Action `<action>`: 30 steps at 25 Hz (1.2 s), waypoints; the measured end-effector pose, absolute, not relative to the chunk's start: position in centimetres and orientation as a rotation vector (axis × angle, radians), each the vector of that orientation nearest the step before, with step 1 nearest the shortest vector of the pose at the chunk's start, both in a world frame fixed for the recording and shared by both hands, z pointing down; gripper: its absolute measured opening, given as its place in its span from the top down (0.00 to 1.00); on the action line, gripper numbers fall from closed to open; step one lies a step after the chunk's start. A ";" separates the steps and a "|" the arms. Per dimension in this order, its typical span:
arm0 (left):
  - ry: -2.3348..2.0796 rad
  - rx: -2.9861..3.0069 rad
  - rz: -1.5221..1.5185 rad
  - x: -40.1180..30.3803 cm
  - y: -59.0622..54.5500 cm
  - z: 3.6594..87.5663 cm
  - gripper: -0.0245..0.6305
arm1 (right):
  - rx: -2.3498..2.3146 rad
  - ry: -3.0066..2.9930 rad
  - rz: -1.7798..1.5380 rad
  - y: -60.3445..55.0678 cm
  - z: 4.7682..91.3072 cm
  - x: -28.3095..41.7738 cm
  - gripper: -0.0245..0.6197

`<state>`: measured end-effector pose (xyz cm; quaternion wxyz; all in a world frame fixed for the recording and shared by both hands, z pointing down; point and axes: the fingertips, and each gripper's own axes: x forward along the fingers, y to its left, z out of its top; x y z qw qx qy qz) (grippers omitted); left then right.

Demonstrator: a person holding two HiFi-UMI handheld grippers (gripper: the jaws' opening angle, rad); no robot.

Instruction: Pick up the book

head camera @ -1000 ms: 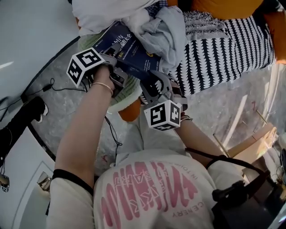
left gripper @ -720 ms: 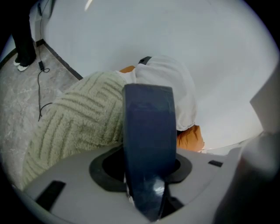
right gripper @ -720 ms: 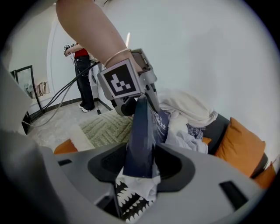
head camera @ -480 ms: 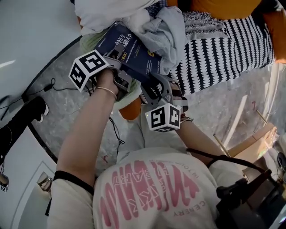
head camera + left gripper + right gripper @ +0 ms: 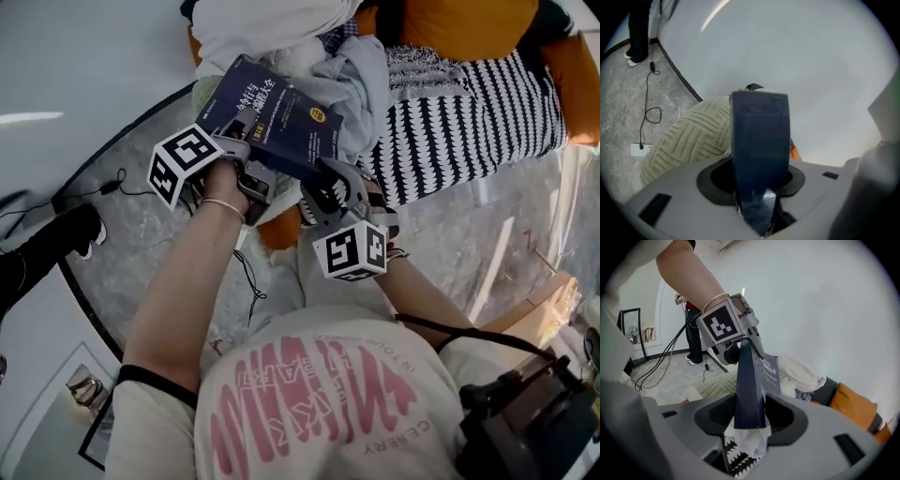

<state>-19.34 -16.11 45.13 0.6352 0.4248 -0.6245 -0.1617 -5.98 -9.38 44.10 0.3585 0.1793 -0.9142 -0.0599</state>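
1. Head camera: on the person's head, aimed steeply down over both arms. The left gripper (image 5: 242,155) and right gripper (image 5: 328,183) sit mid-frame, fairly near.
2. Left gripper view: looks along its own jaws, very close. The book (image 5: 759,140) stands edge-on dead ahead, with the floor beyond to its left.
3. Right gripper view: same mount. The book is edge-on just ahead and the left gripper is right behind it.
4. Overlap: all three views see the book. The head view and right gripper view both see the left gripper.

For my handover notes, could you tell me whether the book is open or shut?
Shut. The book shows only its dark blue front cover in the head view, and each gripper view sees one closed slab.
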 end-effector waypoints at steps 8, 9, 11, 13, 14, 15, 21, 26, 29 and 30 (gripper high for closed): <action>-1.555 1.087 -0.008 -26.1 -16.9 63.0 0.69 | 0.780 -2.603 0.124 -7.9 64.2 -14.5 0.64; -1.567 1.111 0.045 -26.8 -17.3 65.3 0.69 | 0.820 -2.636 0.160 -7.9 66.9 -15.5 0.64; -1.566 1.140 0.032 -26.2 -17.6 67.2 0.69 | 0.798 -2.683 0.128 -8.2 69.0 -15.0 0.64; -1.551 1.169 -0.023 -25.4 -17.7 65.8 0.69 | 0.752 -2.724 0.059 -8.4 67.6 -14.2 0.64; -1.544 1.182 -0.051 -25.1 -17.8 64.6 0.69 | 0.740 -2.740 0.025 -8.6 66.4 -13.9 0.64; -1.537 1.192 -0.077 -24.8 -17.9 63.5 0.69 | 0.737 -2.750 -0.008 -8.9 65.3 -13.5 0.64; -1.479 1.236 -0.220 -23.5 -17.9 58.6 0.69 | 0.746 -2.786 -0.154 -9.3 59.8 -11.7 0.64; -1.395 1.305 -0.392 -22.3 -18.1 52.8 0.69 | 0.782 -2.799 -0.311 -9.3 54.1 -10.8 0.64; -1.370 1.366 -0.421 -21.3 -18.2 50.2 0.69 | 0.787 -2.810 -0.392 -9.2 52.1 -10.2 0.64; -1.363 1.392 -0.423 -20.9 -18.3 49.5 0.69 | 0.788 -2.813 -0.416 -9.2 51.6 -10.0 0.64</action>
